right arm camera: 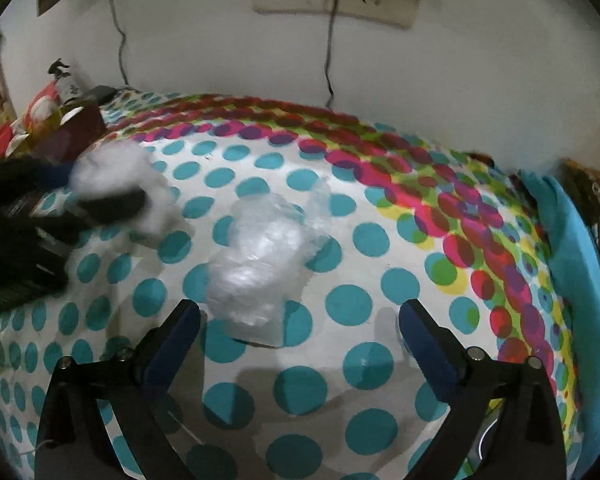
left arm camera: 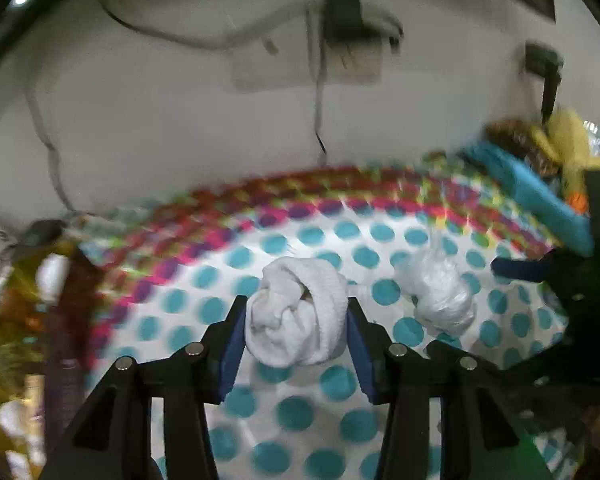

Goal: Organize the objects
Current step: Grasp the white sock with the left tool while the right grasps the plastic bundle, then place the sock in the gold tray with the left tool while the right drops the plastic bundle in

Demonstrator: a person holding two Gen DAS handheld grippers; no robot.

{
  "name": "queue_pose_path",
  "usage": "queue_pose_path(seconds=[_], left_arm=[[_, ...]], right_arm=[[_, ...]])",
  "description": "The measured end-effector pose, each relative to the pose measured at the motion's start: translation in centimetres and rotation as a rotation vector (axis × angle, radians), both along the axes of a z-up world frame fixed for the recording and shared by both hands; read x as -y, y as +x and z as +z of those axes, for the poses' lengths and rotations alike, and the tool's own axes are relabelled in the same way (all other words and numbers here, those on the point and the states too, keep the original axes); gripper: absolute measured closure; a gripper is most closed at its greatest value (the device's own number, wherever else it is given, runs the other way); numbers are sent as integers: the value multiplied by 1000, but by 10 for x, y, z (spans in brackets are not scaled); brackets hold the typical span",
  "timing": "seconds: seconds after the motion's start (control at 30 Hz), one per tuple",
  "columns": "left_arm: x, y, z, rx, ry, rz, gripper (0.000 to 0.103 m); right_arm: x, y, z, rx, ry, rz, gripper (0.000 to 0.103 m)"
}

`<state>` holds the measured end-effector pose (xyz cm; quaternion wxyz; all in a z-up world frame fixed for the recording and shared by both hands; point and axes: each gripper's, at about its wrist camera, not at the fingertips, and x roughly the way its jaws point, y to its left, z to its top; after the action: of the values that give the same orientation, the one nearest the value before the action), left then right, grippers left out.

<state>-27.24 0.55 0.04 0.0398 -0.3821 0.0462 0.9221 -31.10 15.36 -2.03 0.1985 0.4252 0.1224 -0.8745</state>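
I should lift the rolled white sock (left arm camera: 298, 314) straight up with steady squeeze so it doesn't unroll. My left tongs (left arm camera: 296, 330) clamp it on both sides, above the dotted bed sheet (right arm camera: 360, 236). My right tongs (right arm camera: 300, 320) gape wide, empty, with the clear plastic bundle (right arm camera: 256, 268) just beyond, near their left finger.

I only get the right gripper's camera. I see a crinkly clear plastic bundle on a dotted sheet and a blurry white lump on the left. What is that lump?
Observer: A rolled white sock, clamped between the left gripper's blue pads.
Operator: Is my gripper visible from over there?
Observer: Only as a dark shape at the right edge, its blue finger pointing toward the plastic bundle.
Operator: Anything else I miss?
Observer: A yellow cloth sits past the blue towel, against the wall.
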Motion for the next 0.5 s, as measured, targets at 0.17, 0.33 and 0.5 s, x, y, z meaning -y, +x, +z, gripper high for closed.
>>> queue_pose_path(seconds=[0.17,0.33,0.5], left_arm=[[36,57,40,-69,37,88,56],[55,113,30,-45,18,156,56],[86,169,27,-98,7,228,55]], right_arm=[[11,2,2,-3,-28,46,2],[18,-12,3,17,-58,-3,69],[17,11,24,7,-160,-3,69]])
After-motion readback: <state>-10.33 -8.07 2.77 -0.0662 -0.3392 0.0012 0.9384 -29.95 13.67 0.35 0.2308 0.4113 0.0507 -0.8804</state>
